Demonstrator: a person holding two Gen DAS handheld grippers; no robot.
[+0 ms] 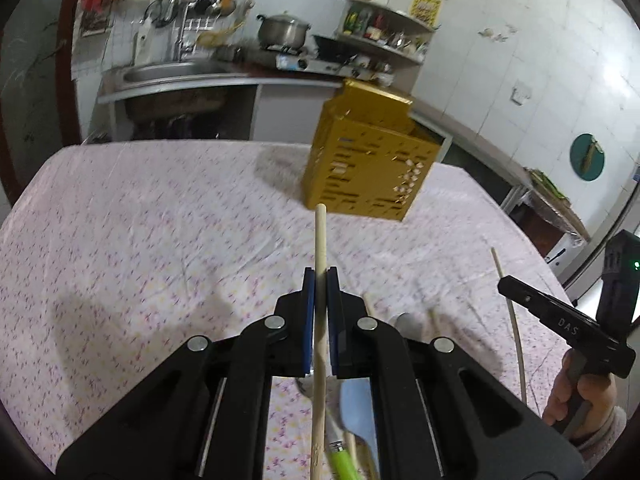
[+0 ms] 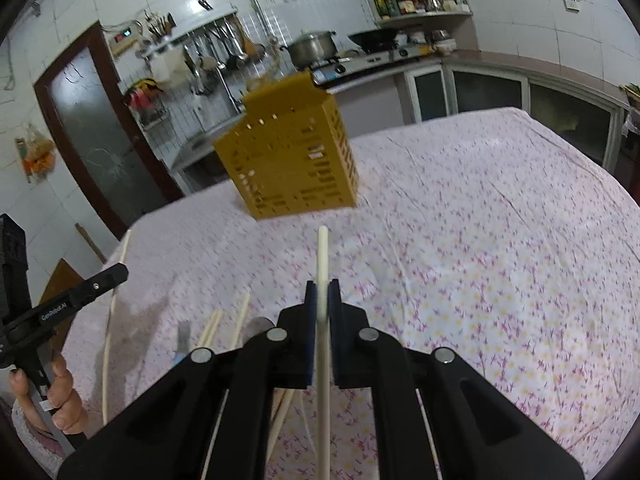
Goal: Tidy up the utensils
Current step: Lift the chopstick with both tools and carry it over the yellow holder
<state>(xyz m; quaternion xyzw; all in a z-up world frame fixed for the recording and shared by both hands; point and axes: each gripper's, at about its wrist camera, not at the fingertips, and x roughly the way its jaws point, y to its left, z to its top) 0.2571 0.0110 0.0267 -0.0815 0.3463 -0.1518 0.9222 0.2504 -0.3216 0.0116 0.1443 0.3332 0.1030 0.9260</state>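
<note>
A yellow perforated utensil holder stands upright on the table's far side, also seen in the right wrist view as the holder. My left gripper is shut on a wooden chopstick whose tip points toward the holder. My right gripper is shut on a pale chopstick, likewise aimed at the holder. Below the left gripper lie a spoon, a light blue spatula and a green-handled utensil. Loose chopsticks lie on the cloth.
The table wears a floral cloth. Behind it run a sink, a stove with a pot and a corner shelf. A hand holds the other gripper at the right edge.
</note>
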